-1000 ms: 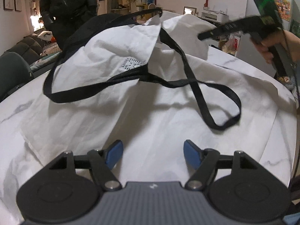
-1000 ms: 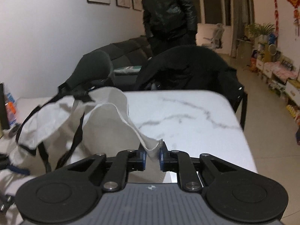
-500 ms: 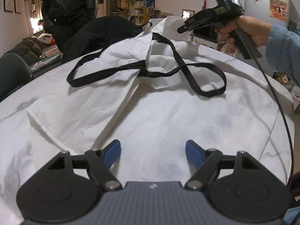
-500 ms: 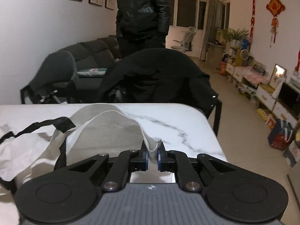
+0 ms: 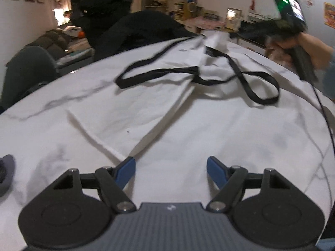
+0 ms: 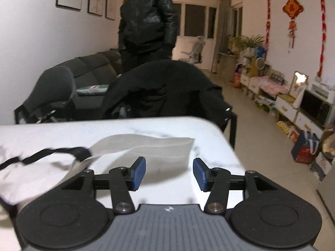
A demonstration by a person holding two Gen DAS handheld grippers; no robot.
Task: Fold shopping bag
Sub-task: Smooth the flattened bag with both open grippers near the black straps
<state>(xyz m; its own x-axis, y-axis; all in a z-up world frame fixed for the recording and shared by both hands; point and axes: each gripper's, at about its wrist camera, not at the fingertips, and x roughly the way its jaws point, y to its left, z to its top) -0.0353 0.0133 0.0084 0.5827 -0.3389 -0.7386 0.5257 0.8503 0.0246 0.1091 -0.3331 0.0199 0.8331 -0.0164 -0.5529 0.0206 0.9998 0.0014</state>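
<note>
A white cloth shopping bag lies spread flat on the marble table, its black handles looped on top near the far end. My left gripper hovers open at the bag's near edge, with nothing between its blue pads. In the right wrist view the bag's far corner rests flat on the table, just beyond my open right gripper, and a black handle trails off to the left. In the left wrist view a hand holds the right gripper, blurred, at the bag's far end.
The marble table ends just past the bag's corner. A chair draped with a black jacket stands at that end, and a person in a black jacket stands behind it. A dark object lies at the left edge.
My right gripper has opened and let go of the bag's corner, which now lies flat. The bag has been pulled flatter and further from my left gripper.
</note>
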